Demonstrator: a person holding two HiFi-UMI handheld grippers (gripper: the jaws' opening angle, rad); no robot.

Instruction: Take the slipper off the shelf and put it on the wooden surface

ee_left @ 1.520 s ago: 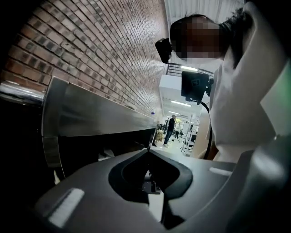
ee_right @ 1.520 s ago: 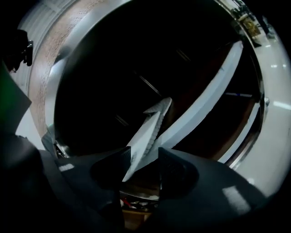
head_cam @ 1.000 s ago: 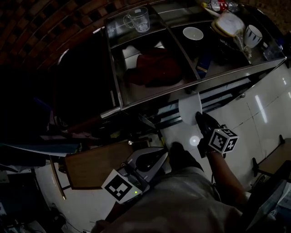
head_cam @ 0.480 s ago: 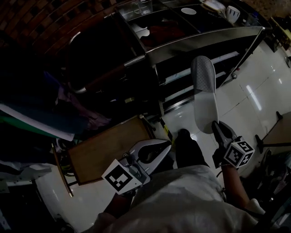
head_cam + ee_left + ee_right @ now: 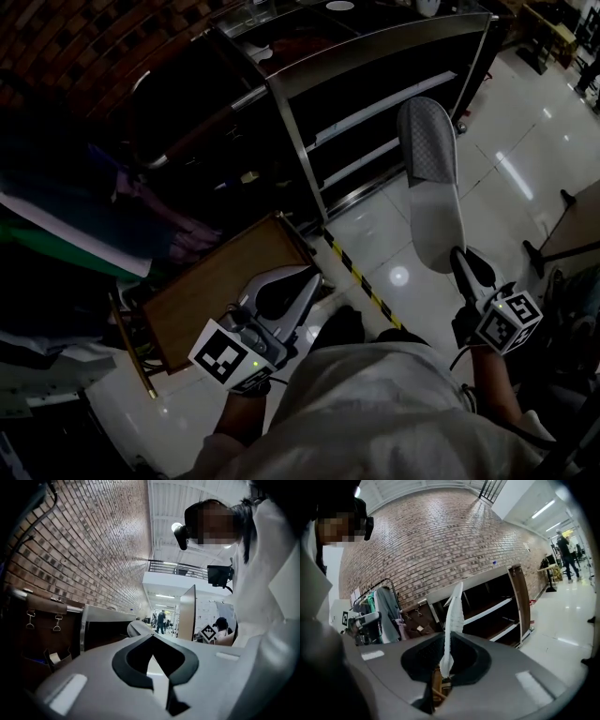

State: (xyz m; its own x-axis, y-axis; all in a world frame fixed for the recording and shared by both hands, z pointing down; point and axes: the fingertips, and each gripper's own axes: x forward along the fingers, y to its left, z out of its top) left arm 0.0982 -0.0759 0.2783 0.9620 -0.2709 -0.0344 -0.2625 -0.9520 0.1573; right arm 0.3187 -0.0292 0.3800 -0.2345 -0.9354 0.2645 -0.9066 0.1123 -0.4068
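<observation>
While right gripper [image 5: 461, 264] fingers clamp slipper [image 5: 429, 178], left gripper [image 5: 309, 278] fingers closed empty, shelf [image 5: 375, 61] dark.

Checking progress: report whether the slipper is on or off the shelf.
Off: the right gripper holds the slipper over the floor, clear of the shelf.

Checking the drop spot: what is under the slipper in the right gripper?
Only glossy floor lies below the slipper clamped in the right gripper; the wooden surface sits off to its left. The floor patch behind it is covered.
</observation>
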